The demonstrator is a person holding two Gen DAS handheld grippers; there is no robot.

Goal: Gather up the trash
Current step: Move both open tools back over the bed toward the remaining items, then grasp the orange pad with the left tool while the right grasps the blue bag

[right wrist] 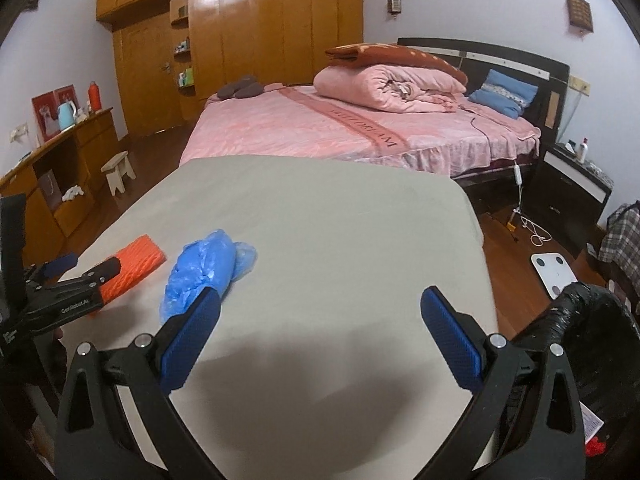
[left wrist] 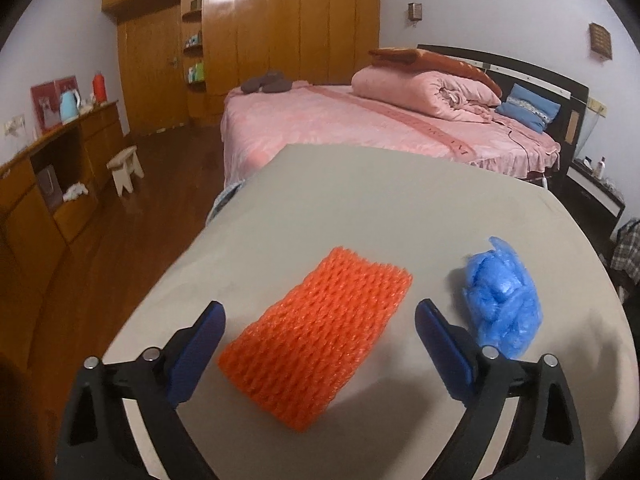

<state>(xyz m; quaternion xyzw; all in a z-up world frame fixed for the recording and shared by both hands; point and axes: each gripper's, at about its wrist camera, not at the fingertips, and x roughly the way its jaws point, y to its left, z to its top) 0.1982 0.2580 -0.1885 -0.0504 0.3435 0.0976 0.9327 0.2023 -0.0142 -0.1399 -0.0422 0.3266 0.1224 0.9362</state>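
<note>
An orange foam net sleeve (left wrist: pixel 316 336) lies flat on the grey table (left wrist: pixel 360 200). My left gripper (left wrist: pixel 320 312) is open, its blue fingers on either side of the sleeve's near half, just above it. A crumpled blue plastic shoe cover (left wrist: pixel 502 300) lies to the right of the sleeve. In the right wrist view the sleeve (right wrist: pixel 134 266) and shoe cover (right wrist: pixel 204 272) lie at the left. My right gripper (right wrist: pixel 320 300) is open and empty over bare table, its left finger near the shoe cover. A bin lined with a black bag (right wrist: pixel 592 320) stands right of the table.
A bed with pink bedding (right wrist: pixel 340 128) stands beyond the table. Wooden cabinets (left wrist: pixel 48 184) and a small stool (left wrist: pixel 126 166) are on the left. A white scale (right wrist: pixel 554 270), cables and a nightstand (right wrist: pixel 572 184) sit on the floor at right.
</note>
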